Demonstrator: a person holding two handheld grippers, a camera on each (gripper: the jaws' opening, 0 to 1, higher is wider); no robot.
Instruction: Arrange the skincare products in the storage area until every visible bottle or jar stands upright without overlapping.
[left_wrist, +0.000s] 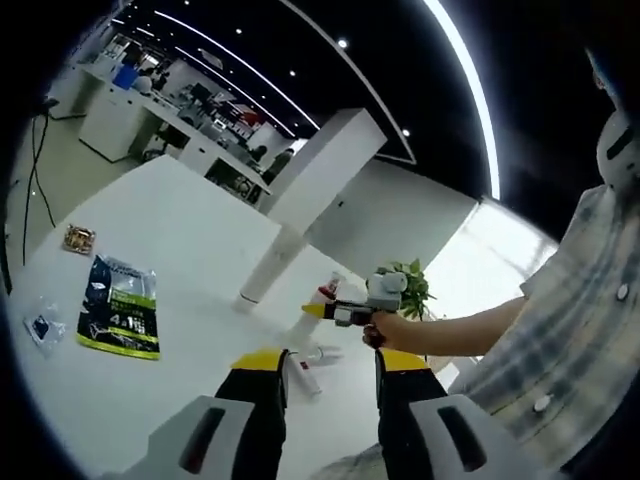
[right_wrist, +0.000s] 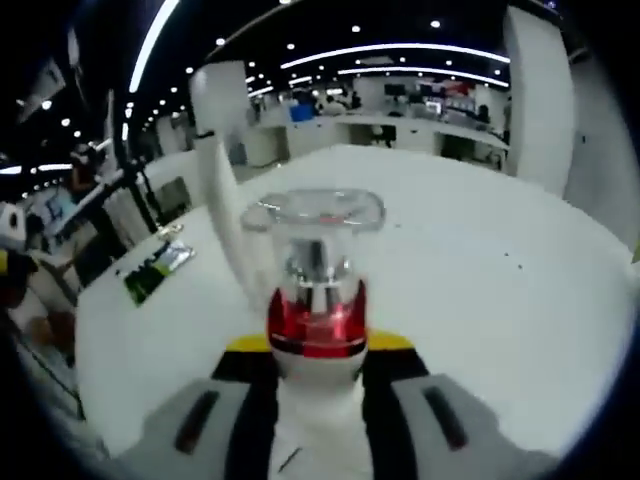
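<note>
1. A broad white table is seen in both views, with an open-plan office of desks and ceiling lights behind it.
2. A person's checked sleeve and bare forearm are seen at the right of the left gripper view, reaching in over the table's far right edge.
3. A tall white cylinder is stood on the table towards the far side; in the right gripper view it is seen just left of the held bottle.
4. A dark and green printed packet is laid flat at the near left of the table, with a small clear sachet left of it and a small brown patterned item beyond it.
5. The left gripper is held above the table with its yellow-tipped jaws apart and nothing between them.
6. The right gripper is carried in from the right in the person's hand; in its own view its jaws are closed around the white body of a skincare bottle with a red collar and clear cap, raised off the table.
7. A small white bottle is lying on its side on the table just beyond the left gripper's jaws, with another small white item beside it.
</note>
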